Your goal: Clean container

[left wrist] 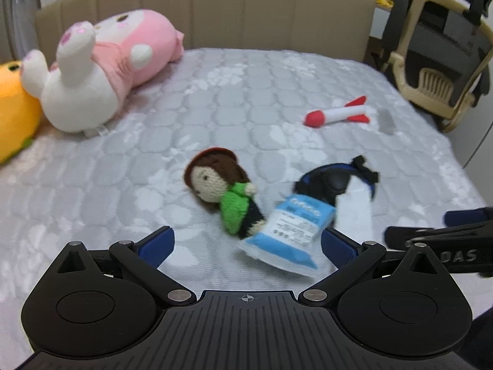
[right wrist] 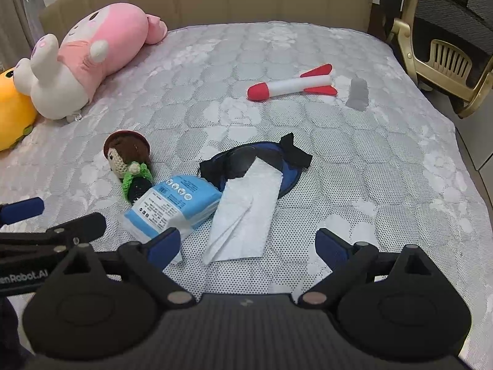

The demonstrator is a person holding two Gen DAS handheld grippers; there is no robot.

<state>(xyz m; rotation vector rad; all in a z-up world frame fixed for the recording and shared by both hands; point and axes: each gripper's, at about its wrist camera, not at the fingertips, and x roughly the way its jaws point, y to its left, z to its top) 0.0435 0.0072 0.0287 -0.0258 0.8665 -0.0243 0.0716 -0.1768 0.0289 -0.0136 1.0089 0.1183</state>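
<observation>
A flattened blue and black fabric container lies in the middle of the bed. A white tissue sheet is draped over its near edge. A blue and white tissue pack rests against its left side. My right gripper is open, just short of the tissue sheet and holding nothing. In the left wrist view, which is blurred, the container, the sheet and the pack sit ahead to the right. My left gripper is open, with the pack's near end between its fingertips and untouched.
A knitted doll lies left of the pack. A red and white toy rocket lies farther back beside a small grey patch. A pink plush and an orange plush sit at the far left. A chair stands beyond the bed's right edge.
</observation>
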